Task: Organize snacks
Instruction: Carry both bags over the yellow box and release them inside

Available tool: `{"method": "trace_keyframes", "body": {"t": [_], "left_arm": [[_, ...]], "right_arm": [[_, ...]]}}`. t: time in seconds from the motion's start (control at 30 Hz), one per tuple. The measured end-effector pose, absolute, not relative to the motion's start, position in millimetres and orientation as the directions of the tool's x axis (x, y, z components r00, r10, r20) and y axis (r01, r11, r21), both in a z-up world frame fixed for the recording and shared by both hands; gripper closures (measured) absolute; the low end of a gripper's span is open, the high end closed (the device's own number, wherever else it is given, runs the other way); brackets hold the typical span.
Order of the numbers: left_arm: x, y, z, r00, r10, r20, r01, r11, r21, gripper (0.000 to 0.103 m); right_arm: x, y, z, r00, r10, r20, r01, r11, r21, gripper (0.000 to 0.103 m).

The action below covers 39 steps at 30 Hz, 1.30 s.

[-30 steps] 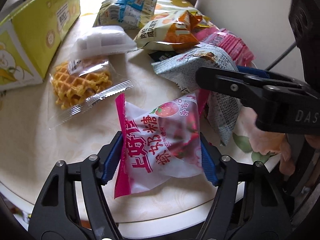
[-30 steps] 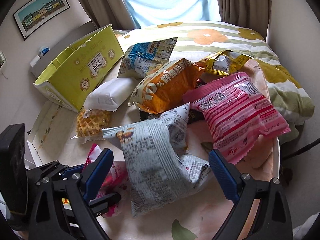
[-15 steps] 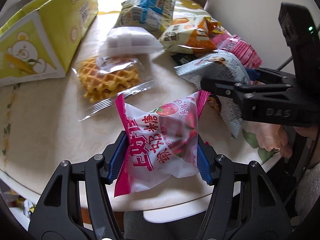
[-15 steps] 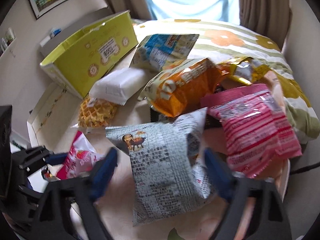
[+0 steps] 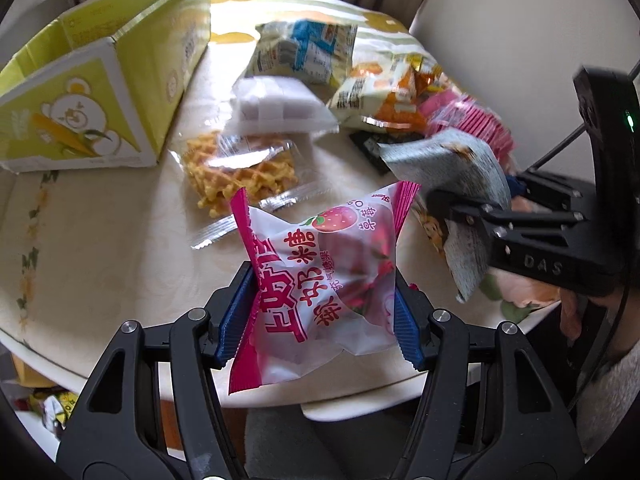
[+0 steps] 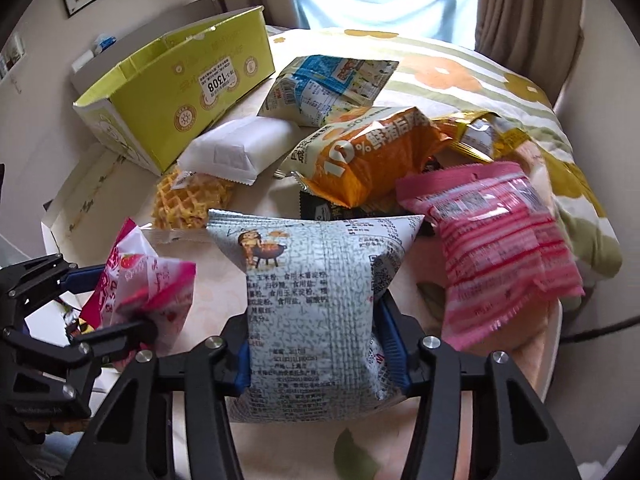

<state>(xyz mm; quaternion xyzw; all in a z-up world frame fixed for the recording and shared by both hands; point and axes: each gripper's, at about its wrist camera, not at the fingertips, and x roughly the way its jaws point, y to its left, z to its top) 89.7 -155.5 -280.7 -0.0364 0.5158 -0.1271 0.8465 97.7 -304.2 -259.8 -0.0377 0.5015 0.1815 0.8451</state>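
My left gripper (image 5: 318, 314) is shut on a pink-and-white strawberry candy bag (image 5: 320, 280) and holds it above the round table's near edge (image 5: 100, 240). It also shows at the left of the right wrist view (image 6: 144, 284). My right gripper (image 6: 318, 348) is shut on a grey-blue printed snack bag (image 6: 312, 300), lifted off the table; the bag shows at the right of the left wrist view (image 5: 464, 176). A yellow-green open cardboard box (image 6: 180, 84) stands at the back left.
On the table lie a wrapped waffle (image 5: 240, 172), a white pack (image 6: 240, 148), a blue-and-white bag (image 6: 332, 84), an orange bag (image 6: 372, 152), a pink striped bag (image 6: 500, 240) and a small black packet (image 6: 320, 210). A flowered cushion (image 6: 480, 76) lies behind.
My right gripper has closed on the grey-blue bag and lifted it. My left gripper has drawn back and up with the candy bag, turning toward the box.
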Motion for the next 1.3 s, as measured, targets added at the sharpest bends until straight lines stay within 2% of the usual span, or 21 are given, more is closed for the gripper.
{"method": "trace_keyframes", "body": {"t": [0.33,0.53,0.73,1.0,1.3], "left_arm": [[91,-120,-190,0.574,-0.243,-0.782,0.147,0.97,-0.193,0.044],[112,-73,-142,0.66,-0.199,-0.725,0.09,0.978,-0.187,0.044],[146,-16,-111,0.689,-0.17,-0.704,0.062,0.982,-0.176,0.044],[215,63,-110,0.672,-0.147,-0.726,0.039,0.986,-0.164,0.044],[282,123,-152,0.584,-0.154,-0.797,0.05,0.987,-0.154,0.044]], "right_arm": [[75,-305,-179,0.508,0.282,-0.814,-0.349,0.931,0.104,0.055],[96,-275,-138,0.568,0.29,-0.77,-0.369,0.926,0.077,0.055],[122,-230,-108,0.613,0.324,-0.72,-0.387,0.918,0.084,0.055],[175,-155,-93,0.613,0.362,-0.702,-0.409,0.906,0.11,0.055],[234,-85,-118,0.565,0.351,-0.746,-0.372,0.916,0.149,0.055]]}}
